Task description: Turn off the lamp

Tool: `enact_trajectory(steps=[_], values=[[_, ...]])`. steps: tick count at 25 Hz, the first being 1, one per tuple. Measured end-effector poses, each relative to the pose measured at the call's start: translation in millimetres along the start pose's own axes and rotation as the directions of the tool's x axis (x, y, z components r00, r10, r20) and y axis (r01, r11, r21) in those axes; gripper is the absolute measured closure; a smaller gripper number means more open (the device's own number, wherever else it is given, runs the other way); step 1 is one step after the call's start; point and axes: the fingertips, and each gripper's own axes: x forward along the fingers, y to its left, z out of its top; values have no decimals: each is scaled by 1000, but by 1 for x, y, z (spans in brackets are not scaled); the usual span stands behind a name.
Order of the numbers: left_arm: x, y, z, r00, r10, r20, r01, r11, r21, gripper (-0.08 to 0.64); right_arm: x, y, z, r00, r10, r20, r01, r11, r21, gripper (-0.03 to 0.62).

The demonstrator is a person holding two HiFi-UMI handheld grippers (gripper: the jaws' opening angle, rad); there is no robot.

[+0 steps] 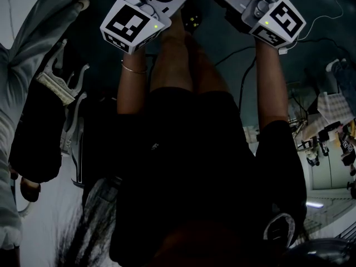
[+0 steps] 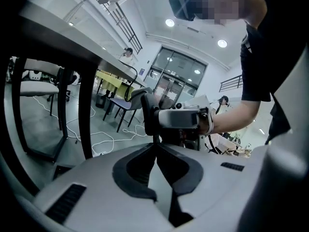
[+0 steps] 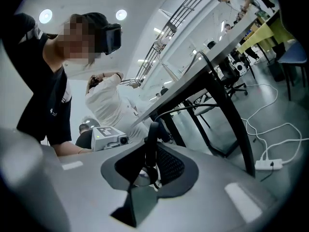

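The lamp itself is in no view. A thin black cord [image 3: 150, 139] runs up between the jaws of my right gripper [image 3: 148, 151], with a small round piece [image 3: 145, 170] on it low in the gap; the pads look closed on it. In the left gripper view the same cord [image 2: 155, 138] is a thin line rising from the shut tips of my left gripper [image 2: 155, 144] to the right gripper [image 2: 179, 120] just beyond. The head view is dark: both marker cubes [image 1: 130, 24] [image 1: 281, 20] sit at the top edge above the person's legs, jaw tips hidden.
A table with black legs [image 2: 87, 115] [image 3: 227, 110] stands close beside the grippers. White cables [image 2: 104, 139] and a power strip [image 3: 270, 164] lie on the floor. Chairs [image 2: 118, 105] stand further off. A person in white [image 3: 108, 105] is behind the left gripper.
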Motion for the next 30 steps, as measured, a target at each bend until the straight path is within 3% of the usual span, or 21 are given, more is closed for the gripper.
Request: enact_trajectory(steps=[9, 20, 30], values=[[1, 2, -4, 1000, 4, -29, -5, 1000, -9, 540, -1, -1, -2, 1000, -7, -22, 7, 1000, -10, 523], [5, 1, -8, 1000, -17, -8, 17, 1000, -1, 538, -1, -3, -7, 999, -32, -26, 32, 999, -26, 522], [-5, 22, -28, 996, 54, -73, -56, 998, -21, 538, 8, -19, -21, 990, -114, -85, 111, 993, -35, 522]])
